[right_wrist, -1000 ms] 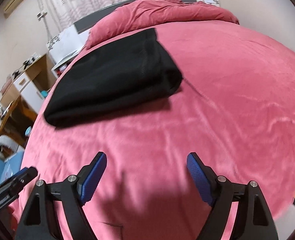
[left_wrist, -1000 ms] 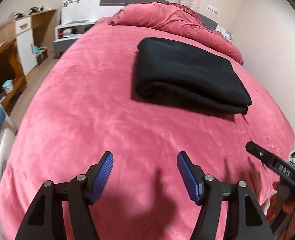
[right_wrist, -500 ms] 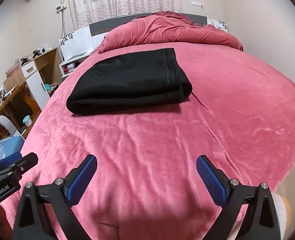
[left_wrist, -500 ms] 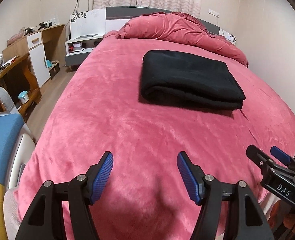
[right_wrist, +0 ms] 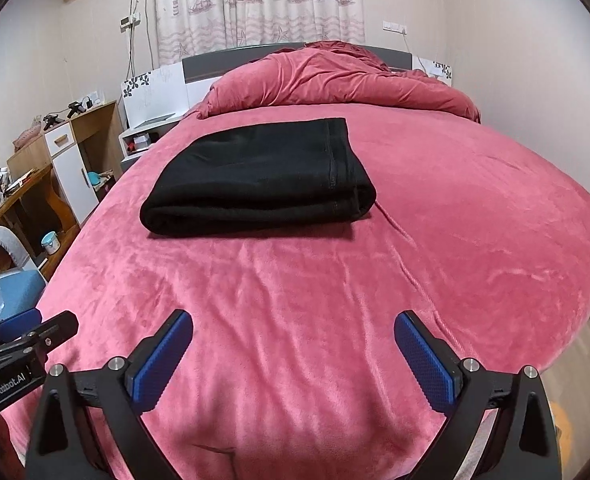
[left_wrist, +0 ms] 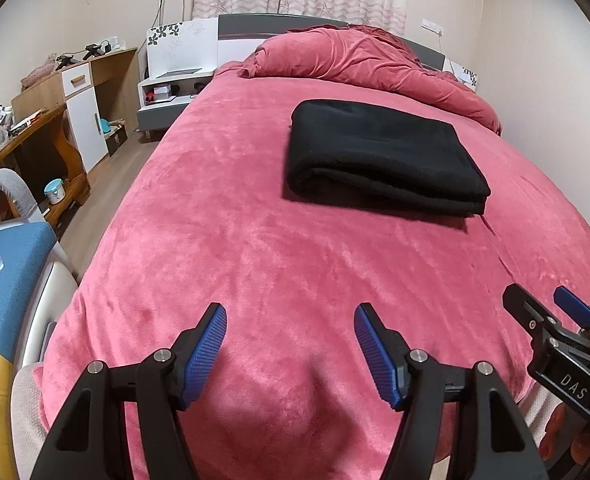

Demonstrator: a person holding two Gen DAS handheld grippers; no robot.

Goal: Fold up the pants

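Observation:
The black pants (left_wrist: 379,156) lie folded in a thick rectangular stack on the red bed, in the middle toward the headboard; they also show in the right wrist view (right_wrist: 263,176). My left gripper (left_wrist: 290,330) is open and empty above the foot of the bed, well short of the pants. My right gripper (right_wrist: 293,336) is open wide and empty, also over the foot end. The right gripper shows at the right edge of the left wrist view (left_wrist: 551,312). The left gripper shows at the left edge of the right wrist view (right_wrist: 27,328).
The red blanket covers the bed (left_wrist: 235,220); a bunched red duvet (left_wrist: 359,64) lies by the headboard. A wooden desk and white cabinet (left_wrist: 75,108) stand along the left wall, with a nightstand (left_wrist: 167,96) beside the bed. A blue-cushioned chair (left_wrist: 3,264) is at the near left.
Both grippers have pulled back and risen away from the pants toward the foot of the bed. The right gripper has opened wider. The pants have not moved.

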